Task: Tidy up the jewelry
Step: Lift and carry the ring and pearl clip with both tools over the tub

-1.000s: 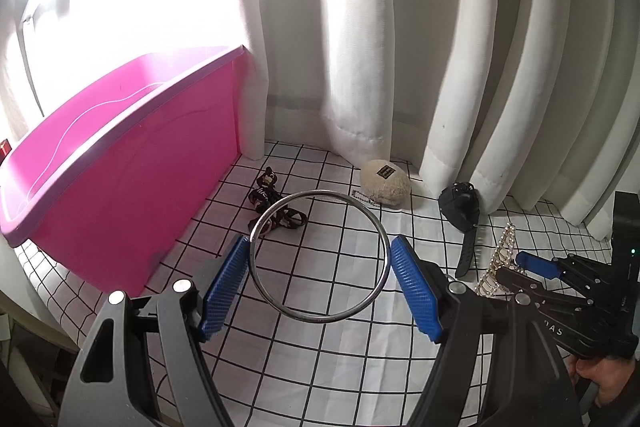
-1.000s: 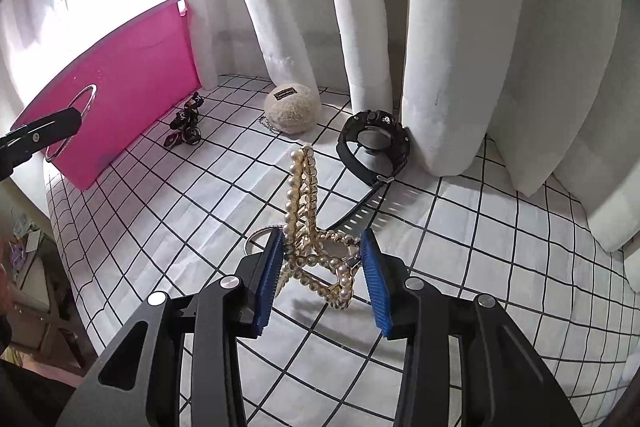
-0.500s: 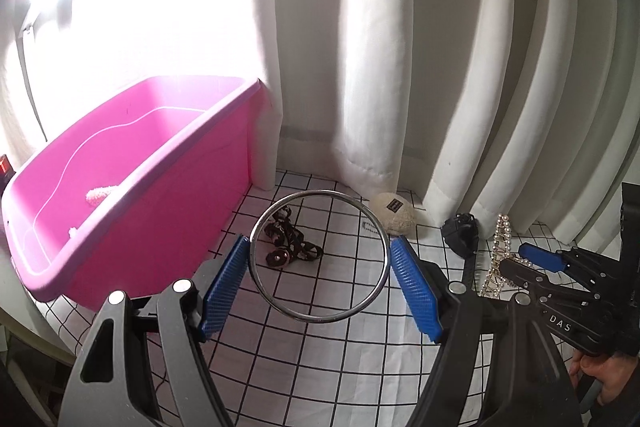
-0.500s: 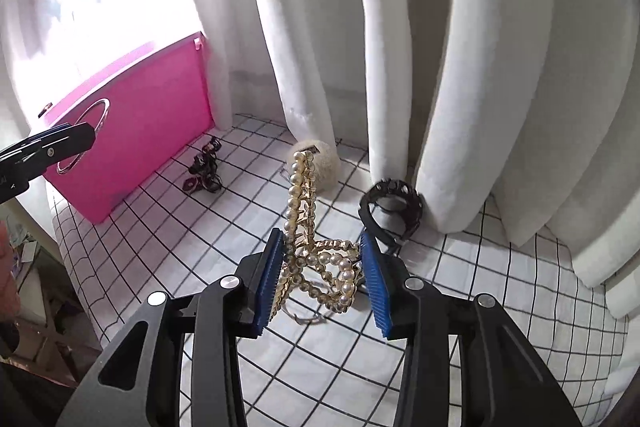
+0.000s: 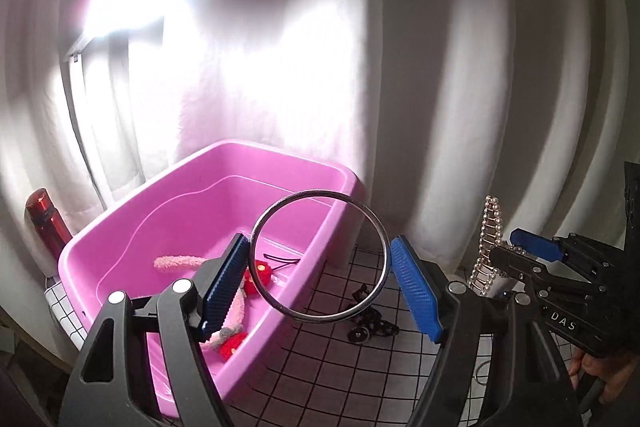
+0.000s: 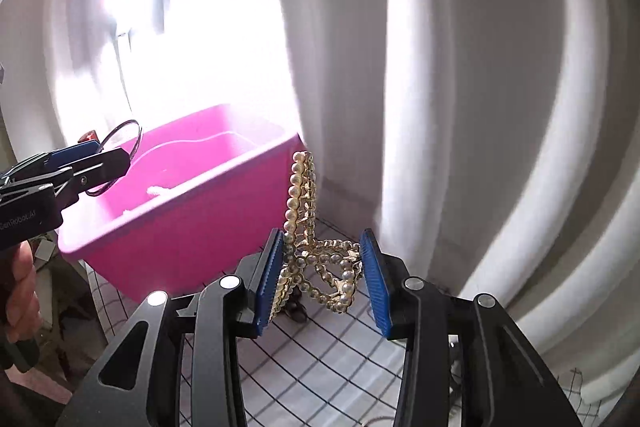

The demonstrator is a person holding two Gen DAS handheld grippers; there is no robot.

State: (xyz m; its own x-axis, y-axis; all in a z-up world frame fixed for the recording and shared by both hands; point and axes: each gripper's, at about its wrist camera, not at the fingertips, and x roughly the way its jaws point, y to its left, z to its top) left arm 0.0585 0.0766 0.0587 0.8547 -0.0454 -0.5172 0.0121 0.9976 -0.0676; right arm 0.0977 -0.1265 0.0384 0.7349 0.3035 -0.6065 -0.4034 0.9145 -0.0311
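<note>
My left gripper (image 5: 320, 281) is shut on a large silver ring (image 5: 378, 227) and holds it in the air over the near right rim of the pink tub (image 5: 120, 223). My right gripper (image 6: 322, 277) is shut on a gold pearl hair clip (image 6: 298, 195), lifted above the grid cloth to the right of the tub (image 6: 192, 227). The clip also shows in the left wrist view (image 5: 490, 243), and the ring in the right wrist view (image 6: 134, 131). The tub holds a pink fuzzy band (image 5: 176, 262) and red pieces (image 5: 260, 273).
Black jewelry (image 5: 370, 323) lies on the white grid cloth (image 5: 320, 375) beside the tub. A red bottle (image 5: 46, 223) stands behind the tub's left end. White curtains (image 6: 460, 107) hang close behind everything.
Both grippers have risen and swung left toward the tub, each still holding its item. The tub's inside has come into view under the ring.
</note>
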